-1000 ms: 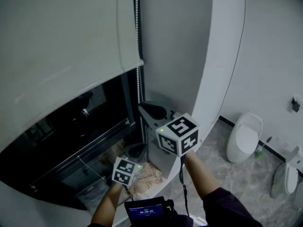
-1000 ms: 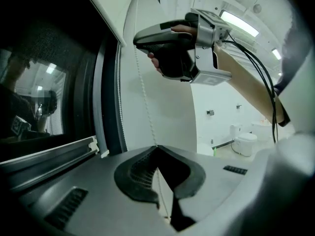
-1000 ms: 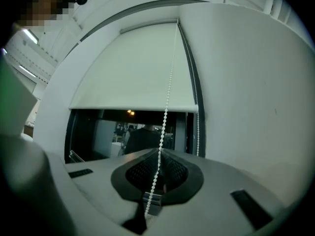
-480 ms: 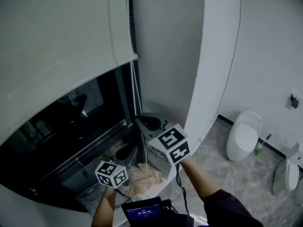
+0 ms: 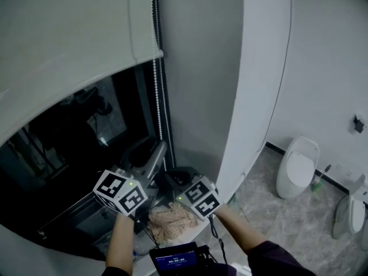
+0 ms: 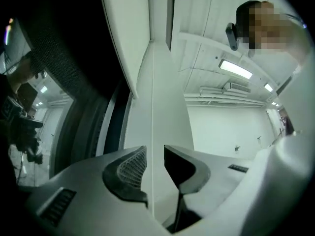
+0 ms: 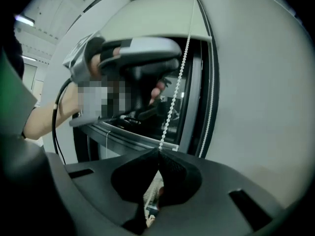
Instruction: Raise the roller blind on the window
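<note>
Roller blind [image 5: 69, 33] hung part-way down the window [image 5: 75, 137]. Its bottom edge crossed the upper left of the head view, with dark glass exposed below it. Bead chain [image 5: 156, 96] ran down the window's right side, just beside the white wall [image 5: 201, 68]. Right gripper [image 7: 158, 152] had its jaws closed together on the chain, which ran straight upward from them along the blind's right edge. Left gripper [image 6: 155, 156] had just been opening its jaws. They stood partly apart with nothing between them, left of the chain.
</note>
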Tool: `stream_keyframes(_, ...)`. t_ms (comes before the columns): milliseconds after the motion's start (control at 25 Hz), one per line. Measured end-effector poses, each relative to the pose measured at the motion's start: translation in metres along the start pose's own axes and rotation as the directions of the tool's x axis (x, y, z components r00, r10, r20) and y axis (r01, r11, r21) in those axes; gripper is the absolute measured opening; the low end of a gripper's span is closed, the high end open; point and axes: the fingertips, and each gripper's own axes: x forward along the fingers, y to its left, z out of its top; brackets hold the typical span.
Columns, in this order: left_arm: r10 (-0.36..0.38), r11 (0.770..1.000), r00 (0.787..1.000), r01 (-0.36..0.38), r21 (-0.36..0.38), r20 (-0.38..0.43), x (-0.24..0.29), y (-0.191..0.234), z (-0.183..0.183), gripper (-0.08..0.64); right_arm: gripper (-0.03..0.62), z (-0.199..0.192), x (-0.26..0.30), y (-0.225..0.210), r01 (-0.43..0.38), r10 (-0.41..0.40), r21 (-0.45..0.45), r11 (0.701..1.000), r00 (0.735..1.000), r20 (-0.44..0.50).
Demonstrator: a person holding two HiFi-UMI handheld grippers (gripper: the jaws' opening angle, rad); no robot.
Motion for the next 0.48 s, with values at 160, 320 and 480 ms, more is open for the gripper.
stream_keyframes(160, 0.006, 1.0, 1.0, -0.007, 0.029, 0.028, 0.008, -0.007, 0.019, 0.069, 0.008, -0.031, 0.006, 0.021, -0.04, 0.041, 0.021, 0.999, 0.998, -0.045)
stream_keyframes(320, 0.069, 0.996, 0.996, -0.073, 0.059, 0.063, 0.004, -0.004, 0.033, 0.057, 0.008, -0.054, 0.006, 0.034, -0.067, 0.071, 0.062, 0.996, 0.995, -0.067)
stream_keyframes(480, 0.079, 0.988, 0.997, -0.08, 0.129, 0.016, 0.008, -0.014, 0.021, 0.02, 0.008, -0.072, -0.005, 0.034, -0.086, 0.094, 0.098, 0.991, 0.992, -0.084)
